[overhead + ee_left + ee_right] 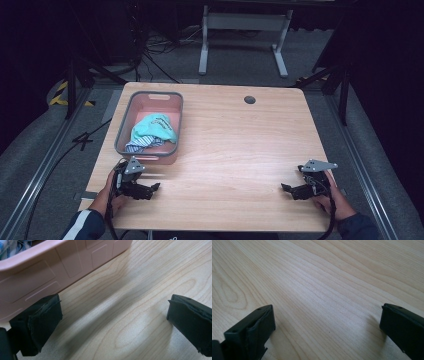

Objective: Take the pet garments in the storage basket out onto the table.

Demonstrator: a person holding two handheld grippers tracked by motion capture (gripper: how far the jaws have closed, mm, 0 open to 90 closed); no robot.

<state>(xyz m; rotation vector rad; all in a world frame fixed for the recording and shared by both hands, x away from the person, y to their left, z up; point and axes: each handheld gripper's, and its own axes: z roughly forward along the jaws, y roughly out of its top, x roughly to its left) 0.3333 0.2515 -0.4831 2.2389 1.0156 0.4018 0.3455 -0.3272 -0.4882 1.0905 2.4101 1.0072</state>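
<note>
A pink bin (172, 111) with a grey rim sits on the left half of the wooden table (235, 140). Inside it lie a teal cloth (155, 127) and a blue-striped cloth (140, 145). My left gripper (156, 188) rests low on the table just in front of the bin, open, with nothing between its jaws. In the left gripper view the bin's pink wall (50, 267) stands close beyond the left jaw. My right gripper (286, 189) rests near the table's front right, open, with bare wood (324, 295) between its jaws.
A round cable hole (249, 99) is at the table's far side. Beyond the table stand a white frame (245, 35) and cables (155, 50) on the grey floor. Metal rails (40, 170) run along both sides.
</note>
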